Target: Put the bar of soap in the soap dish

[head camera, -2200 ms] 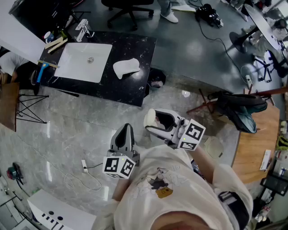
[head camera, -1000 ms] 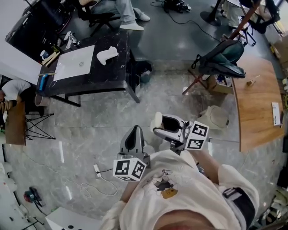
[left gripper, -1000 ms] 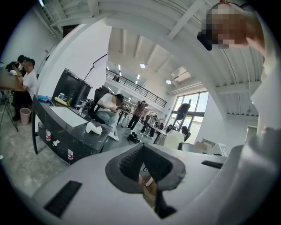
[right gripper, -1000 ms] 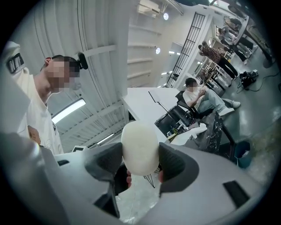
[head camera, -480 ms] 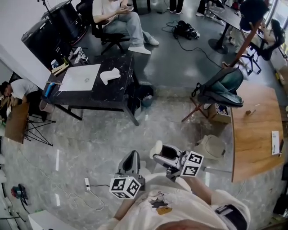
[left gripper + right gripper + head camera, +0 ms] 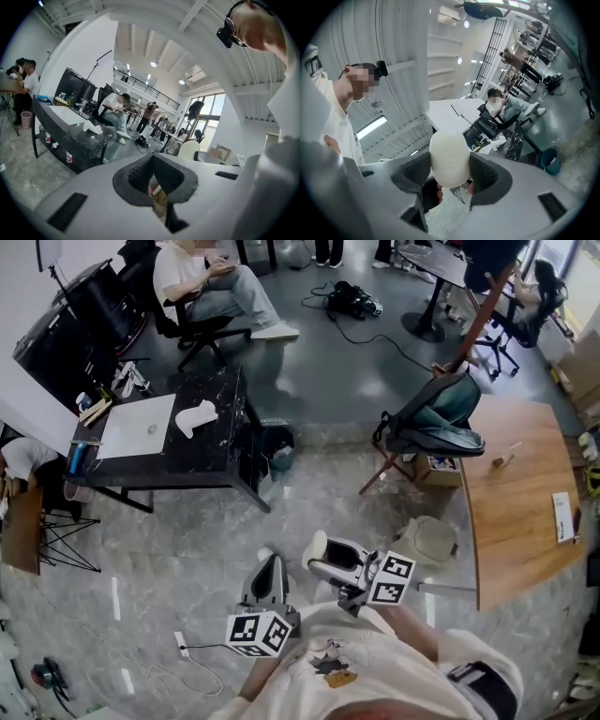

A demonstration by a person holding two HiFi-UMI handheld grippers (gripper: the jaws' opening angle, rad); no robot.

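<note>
1 soap bar (image 6: pixel 449 157), 2 grippers. R gripper (image 6: pixel 449 174) squeezed the soap bar btw its 2 gray jaws, up in the air, far from the black table (image 6: pixel 214 457). The soap bar was white, smooth & round like an egg. L gripper (image 6: pixel 152 174) was closed w/ nothing in it; its pads looked bumpy. 1 flat white sink (image 6: pixel 131 432) & 1 curvy white thing (image 6: pixel 195 416) were on the shiny table. 2 cubes, L cube (image 6: pixel 258 634) & R cube (image 6: pixel 392 579), had black-&-white squares.

Green backpack (image 6: pixel 445 413), wooden desk (image 6: pixel 514 507), seated person (image 6: pixel 202 282)
</note>
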